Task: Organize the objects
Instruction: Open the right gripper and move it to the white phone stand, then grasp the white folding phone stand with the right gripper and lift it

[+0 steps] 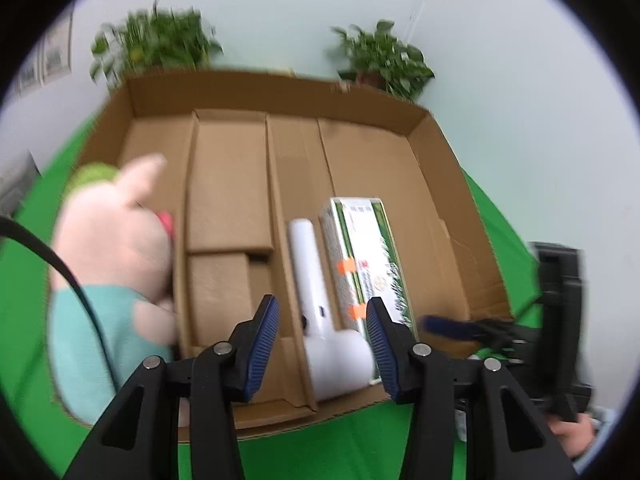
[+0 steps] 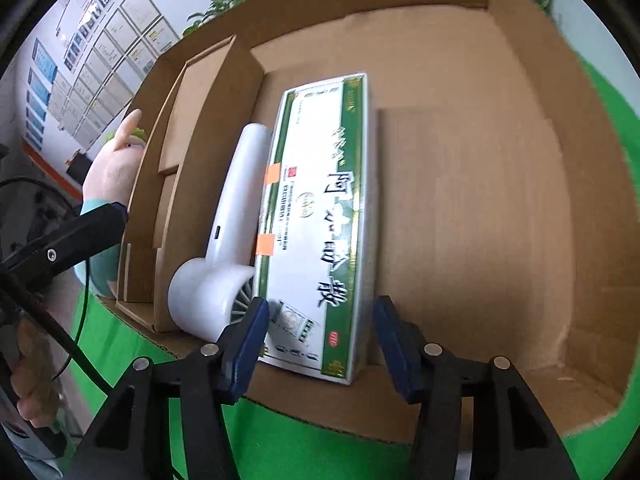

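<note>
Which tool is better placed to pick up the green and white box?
Right. The right tool is open and straddles the near end of the green and white box; the left tool faces the white hair dryer.

So what's sitting here: one cardboard tray (image 1: 440,168) with dividers, one white hair dryer (image 1: 320,300), one green-and-white box (image 1: 368,256), and one pink plush toy (image 1: 112,240) hanging out at the left edge. Two potted plants (image 1: 160,40) are standing behind it all. Two grippers are showing, left gripper (image 1: 322,344) and right gripper (image 2: 320,344).
</note>
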Action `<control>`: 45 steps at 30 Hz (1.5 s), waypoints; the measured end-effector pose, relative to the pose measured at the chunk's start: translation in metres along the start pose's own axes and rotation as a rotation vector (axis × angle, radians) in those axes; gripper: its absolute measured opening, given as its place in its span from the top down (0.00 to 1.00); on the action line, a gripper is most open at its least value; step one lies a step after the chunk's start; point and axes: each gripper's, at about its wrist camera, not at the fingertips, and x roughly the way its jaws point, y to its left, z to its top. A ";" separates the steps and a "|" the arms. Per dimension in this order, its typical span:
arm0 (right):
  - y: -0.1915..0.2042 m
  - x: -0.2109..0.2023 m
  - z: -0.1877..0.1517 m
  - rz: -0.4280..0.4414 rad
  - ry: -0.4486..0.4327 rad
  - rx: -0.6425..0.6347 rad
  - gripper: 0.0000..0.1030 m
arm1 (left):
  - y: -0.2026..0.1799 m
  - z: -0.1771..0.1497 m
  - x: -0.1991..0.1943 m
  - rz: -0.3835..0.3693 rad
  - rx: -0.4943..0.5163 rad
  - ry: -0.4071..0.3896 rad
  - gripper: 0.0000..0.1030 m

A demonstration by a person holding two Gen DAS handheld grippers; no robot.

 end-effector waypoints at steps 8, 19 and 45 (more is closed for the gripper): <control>0.018 -0.094 -0.043 -0.169 -0.282 -0.192 0.00 | -0.031 -0.033 -0.056 0.309 0.119 -0.288 0.15; 0.012 -0.128 -0.103 -0.135 -0.298 -0.196 0.00 | -0.046 -0.060 -0.059 0.378 0.131 -0.270 0.15; -0.006 -0.061 -0.172 -0.210 -0.014 -0.178 0.33 | -0.020 -0.109 -0.048 0.343 0.110 -0.139 0.15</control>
